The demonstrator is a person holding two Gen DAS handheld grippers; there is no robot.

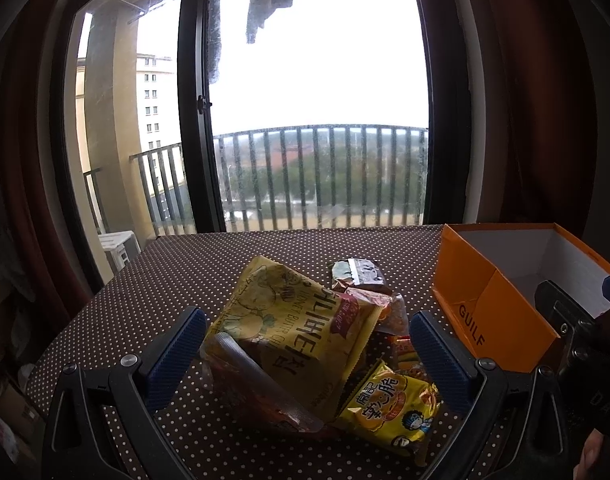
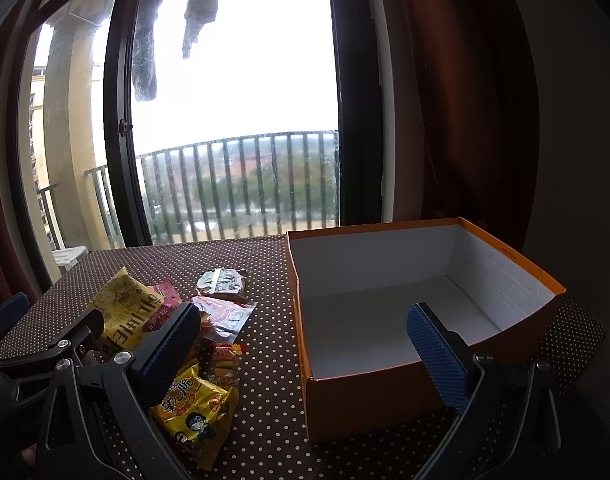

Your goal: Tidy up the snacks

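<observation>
Yellow chip bag [image 1: 289,320] lies between the left gripper's [image 1: 309,344] parted jaws; right gripper's [image 2: 305,340] jaws gape over the orange box [image 2: 385,396]

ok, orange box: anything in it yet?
Empty. The orange box shows only bare white floor and walls; the snack packets lie outside on the table.

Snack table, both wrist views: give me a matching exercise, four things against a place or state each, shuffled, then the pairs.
Things:
1. orange box
2. big yellow chip bag
3. small yellow snack packet
4. dark green packet

Places or states:
A. farthest of the pile, toward the window
B. open on top, nothing inside
C. nearest the camera, lying flat on the dotted tablecloth
D. propped on top of the pile, between the open left gripper fingers

Pairs: 1-B, 2-D, 3-C, 4-A
</observation>
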